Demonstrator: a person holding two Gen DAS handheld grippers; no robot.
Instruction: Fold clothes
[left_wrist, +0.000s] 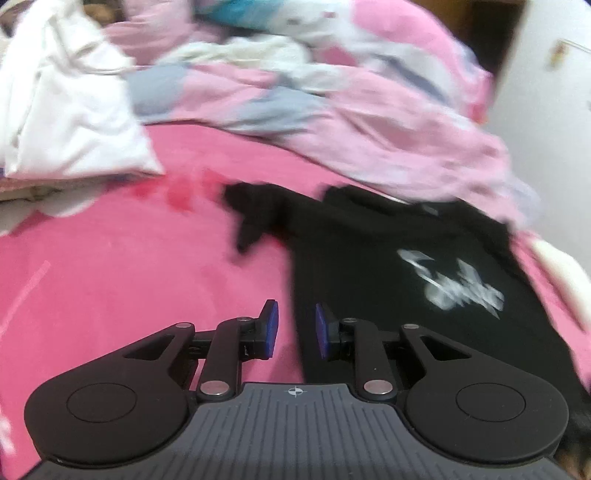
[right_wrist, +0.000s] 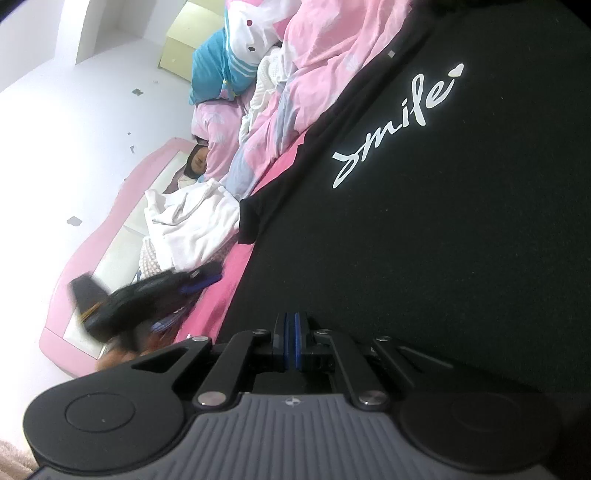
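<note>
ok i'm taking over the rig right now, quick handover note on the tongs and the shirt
Left tongs: open, nothing between the pads, over the left edge of the black t-shirt.
Right tongs: shut at the shirt's near edge; whether cloth is pinched cannot be seen.
Shirt: lies print up on the pink sheet, a sleeve sticking out to the side. The white garment and pink duvet are heaped behind.
Done: shirt laid out. Left: all the folds.

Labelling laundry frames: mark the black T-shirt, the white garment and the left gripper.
black T-shirt (left_wrist: 369, 266): left wrist view, chest fabric.
white garment (left_wrist: 66, 122): left wrist view, crumpled middle.
left gripper (left_wrist: 294, 330): left wrist view, between its fingertips.
</note>
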